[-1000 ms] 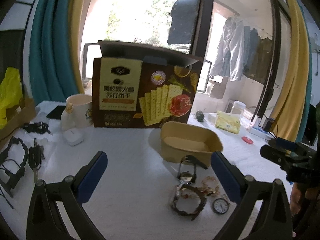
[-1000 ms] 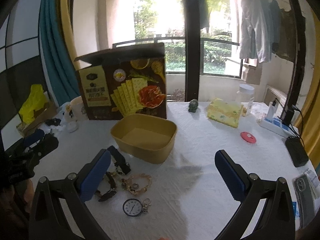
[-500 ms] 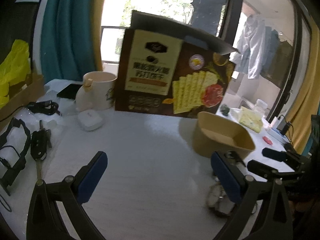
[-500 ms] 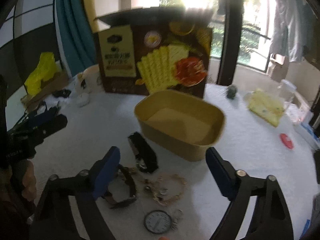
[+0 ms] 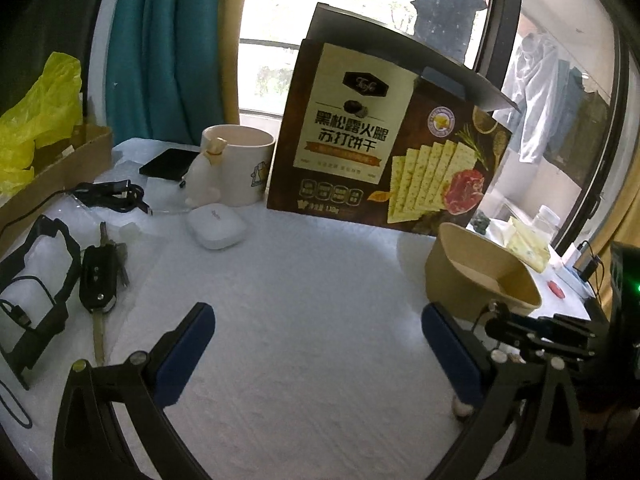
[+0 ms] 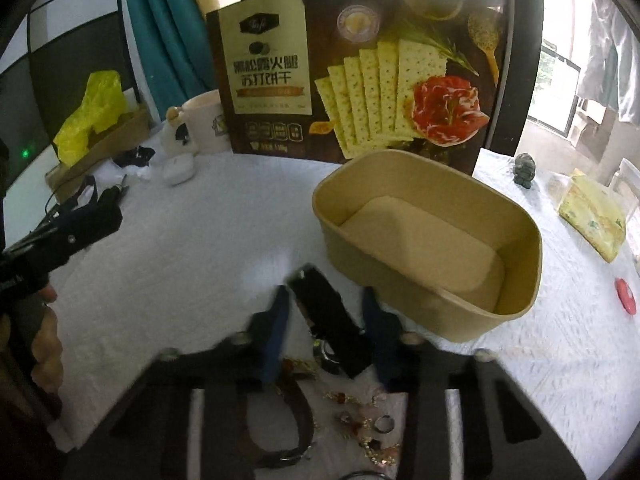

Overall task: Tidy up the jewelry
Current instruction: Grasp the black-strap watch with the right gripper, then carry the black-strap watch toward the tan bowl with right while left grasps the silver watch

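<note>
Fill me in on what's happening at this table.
Jewelry is being sorted. The right gripper straddles the black strap of a watch, its fingers narrowed around it but not clearly clamped. The tan tub just behind is empty. A bracelet and another watch lie loose on the white table. The left gripper hangs open over bare cloth, holding nothing.

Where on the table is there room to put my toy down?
Bare white cloth lies between the cracker box, the earbud case and the tan bowl. It is crowded by the car key and around the watch strap.
</note>
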Demonstrator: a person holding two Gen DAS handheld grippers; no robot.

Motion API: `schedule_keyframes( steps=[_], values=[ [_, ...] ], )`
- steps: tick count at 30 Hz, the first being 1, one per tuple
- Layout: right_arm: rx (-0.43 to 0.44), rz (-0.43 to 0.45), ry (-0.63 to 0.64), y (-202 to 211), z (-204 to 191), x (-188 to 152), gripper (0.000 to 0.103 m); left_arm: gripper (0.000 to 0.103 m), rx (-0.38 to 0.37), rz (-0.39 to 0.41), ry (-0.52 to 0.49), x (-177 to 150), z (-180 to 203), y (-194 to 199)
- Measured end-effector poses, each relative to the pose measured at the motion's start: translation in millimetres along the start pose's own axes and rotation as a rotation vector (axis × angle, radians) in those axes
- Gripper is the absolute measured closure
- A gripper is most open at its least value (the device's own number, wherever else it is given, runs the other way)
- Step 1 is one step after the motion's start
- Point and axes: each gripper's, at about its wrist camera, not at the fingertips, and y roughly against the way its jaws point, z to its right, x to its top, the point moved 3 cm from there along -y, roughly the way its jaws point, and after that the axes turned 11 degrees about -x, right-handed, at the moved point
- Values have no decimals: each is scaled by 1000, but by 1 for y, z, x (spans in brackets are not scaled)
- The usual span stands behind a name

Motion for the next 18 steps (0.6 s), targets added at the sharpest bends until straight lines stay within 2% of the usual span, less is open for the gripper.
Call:
schedule_keyframes(
  steps=[3, 10, 18],
  values=[
    [-5, 18, -6, 6, 5, -1, 88, 0, -5, -4, -15, -1, 8, 2],
    [-25, 95, -38, 34, 23, -3, 89, 0, -31, -43, -53, -8, 33, -1],
    [-51, 128, -99, 62, 58, -22, 89, 0, -97, -124, -134, -28, 82, -15]
  ],
)
